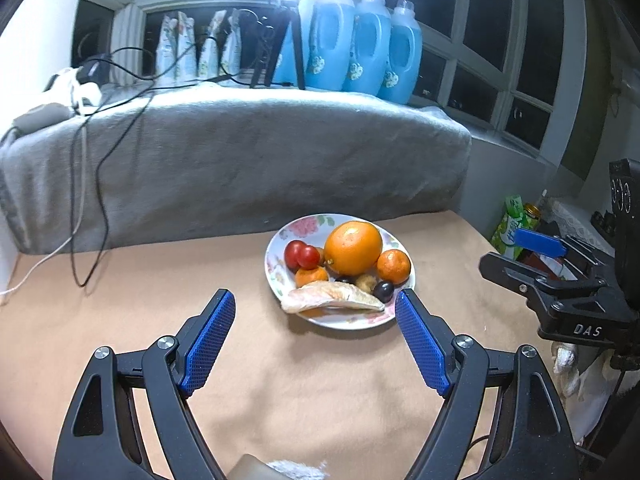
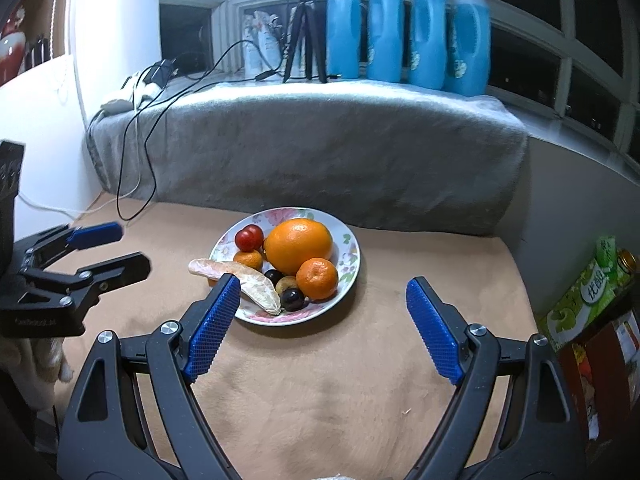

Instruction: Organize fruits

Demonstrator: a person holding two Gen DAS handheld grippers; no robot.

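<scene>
Landmark: floral plate [image 1: 276, 276], set on the tan cloth [image 1: 280, 380] in front of the grey blanket ledge [image 1: 240, 160].

Contents, all placed by the plate:
- Large orange [image 1: 353, 247], at the centre; heaviest piece, so likely put in the middle for balance.
- Two red cherry tomatoes [image 1: 301, 255], on the far left part.
- Small mandarin [image 1: 311, 276], just nearer than the tomatoes.
- Second mandarin [image 1: 394, 266], on the right side, touching the large orange.
- Dark grapes [image 1: 384, 290] and a brownish small fruit [image 1: 366, 281], in the gap on the near side.
- Peeled pomelo segment [image 1: 334, 299], lying across the near rim and overhanging it on the left; judged the least settled item.

All fruit is gathered on the plate; none lies on the cloth, so the sorting looks close to finished.

Left gripper [image 1: 315, 300]: jaws spread wide, empty, on the near side of the plate, its right pad next to the near right rim in this view.

Right gripper [image 2: 323, 286]: jaws wide apart, nothing between them, on the near side of the plate; no pad touches any fruit.
</scene>
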